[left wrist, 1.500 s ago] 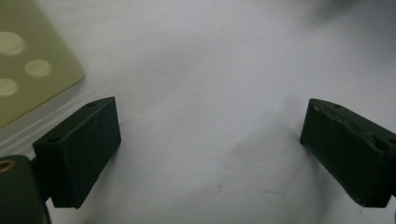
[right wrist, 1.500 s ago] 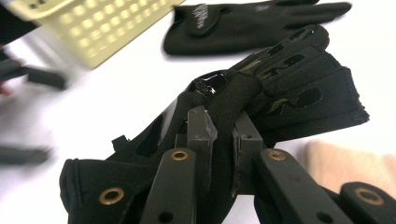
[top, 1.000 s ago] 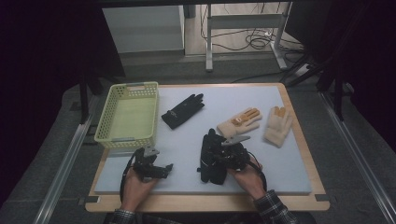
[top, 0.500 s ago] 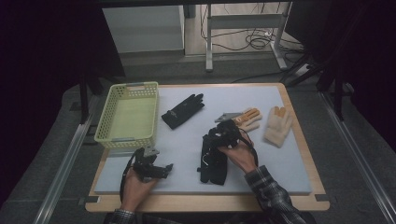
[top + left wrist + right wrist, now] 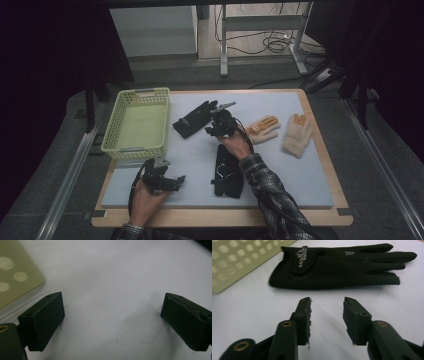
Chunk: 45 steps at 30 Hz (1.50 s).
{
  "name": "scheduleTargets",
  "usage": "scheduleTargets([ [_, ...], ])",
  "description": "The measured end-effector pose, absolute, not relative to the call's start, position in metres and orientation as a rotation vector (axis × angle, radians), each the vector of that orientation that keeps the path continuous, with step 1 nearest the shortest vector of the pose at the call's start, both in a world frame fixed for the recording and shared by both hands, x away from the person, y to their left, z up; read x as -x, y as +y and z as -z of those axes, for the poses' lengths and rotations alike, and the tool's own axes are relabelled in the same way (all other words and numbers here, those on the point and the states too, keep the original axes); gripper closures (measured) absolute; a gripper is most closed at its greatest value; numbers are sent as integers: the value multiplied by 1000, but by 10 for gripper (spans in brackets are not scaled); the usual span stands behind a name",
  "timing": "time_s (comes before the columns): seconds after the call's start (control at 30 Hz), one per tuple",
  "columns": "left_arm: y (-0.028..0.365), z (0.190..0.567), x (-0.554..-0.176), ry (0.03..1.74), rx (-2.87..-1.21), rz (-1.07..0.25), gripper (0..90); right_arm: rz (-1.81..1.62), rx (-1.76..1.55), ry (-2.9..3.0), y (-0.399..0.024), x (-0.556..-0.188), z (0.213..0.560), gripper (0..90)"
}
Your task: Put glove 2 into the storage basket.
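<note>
Two claws showing: right claw (image 5: 326, 315) hovering just short of black glove (image 5: 337, 265), narrowing yet gripping nothing; left claw (image 5: 112, 322) gaping over bare bench (image 5: 112, 277), basket (image 5: 15, 272) corner cut off.

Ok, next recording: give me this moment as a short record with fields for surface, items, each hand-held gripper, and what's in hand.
surface: pale mat on a wooden table
basket: yellow-green basket, far left of the mat, nothing visible inside
gloves: far black glove beside the basket; near black glove by the right forearm; two cream gloves on the right
left hand-held gripper: jaws wide apart over bare mat, nothing between them
right hand-held gripper: jaws part open, just been closing, nothing between them, pointed at the far black glove
in hand: nothing held
</note>
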<state>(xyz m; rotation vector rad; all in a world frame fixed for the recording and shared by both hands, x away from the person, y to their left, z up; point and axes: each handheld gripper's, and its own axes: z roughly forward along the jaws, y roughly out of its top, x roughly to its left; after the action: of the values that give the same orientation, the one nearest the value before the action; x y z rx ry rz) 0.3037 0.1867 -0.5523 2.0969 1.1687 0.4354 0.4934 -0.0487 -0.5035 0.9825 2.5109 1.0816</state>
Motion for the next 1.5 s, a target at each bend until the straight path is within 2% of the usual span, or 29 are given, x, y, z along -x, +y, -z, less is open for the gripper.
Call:
scheduleTargets([
  [0.1, 187, 552, -304, 1171, -2094, -432, 57, -1111, -978, 2512, -42, -503, 504, 642],
  [0.2, 187, 552, -304, 1168, -2097, -435, 57, -1135, -964, 2509, -33, -510, 505, 640],
  [0.3, 187, 552, -304, 1167, -2096, -435, 57, -1131, -950, 2511, -22, -517, 510, 538],
  [0.33, 187, 552, -304, 1167, -2096, -435, 57, -1131, -950, 2511, -22, -517, 510, 538],
  [0.37, 187, 552, -304, 1167, -2096, -435, 57, -1118, -940, 2515, -15, -521, 515, 467],
  [0.43, 187, 552, -304, 1167, -2096, -435, 57, -1072, -927, 2519, -8, -523, 521, 431],
  [0.53, 187, 552, -304, 1167, -2096, -435, 57, -985, -904, 2535, -2, -524, 528, 458],
  [0.63, 187, 552, -304, 1167, -2096, -435, 57, -959, -881, 2474, -3, -523, 531, 763],
  [0.67, 187, 552, -304, 1167, -2096, -435, 57, -957, -897, 2469, -5, -524, 531, 845],
  [0.7, 187, 552, -304, 1167, -2096, -435, 57, -961, -910, 2472, -7, -524, 530, 879],
  [1.0, 187, 552, -304, 1167, -2097, -434, 57, -944, -895, 2485, -7, -521, 525, 893],
  [1.37, 187, 552, -304, 1168, -2099, -433, 56, -1081, -863, 2474, -24, -503, 487, 893],
  [1.5, 187, 552, -304, 1168, -2097, -432, 56, -1137, -890, 2520, -18, -503, 487, 882],
])
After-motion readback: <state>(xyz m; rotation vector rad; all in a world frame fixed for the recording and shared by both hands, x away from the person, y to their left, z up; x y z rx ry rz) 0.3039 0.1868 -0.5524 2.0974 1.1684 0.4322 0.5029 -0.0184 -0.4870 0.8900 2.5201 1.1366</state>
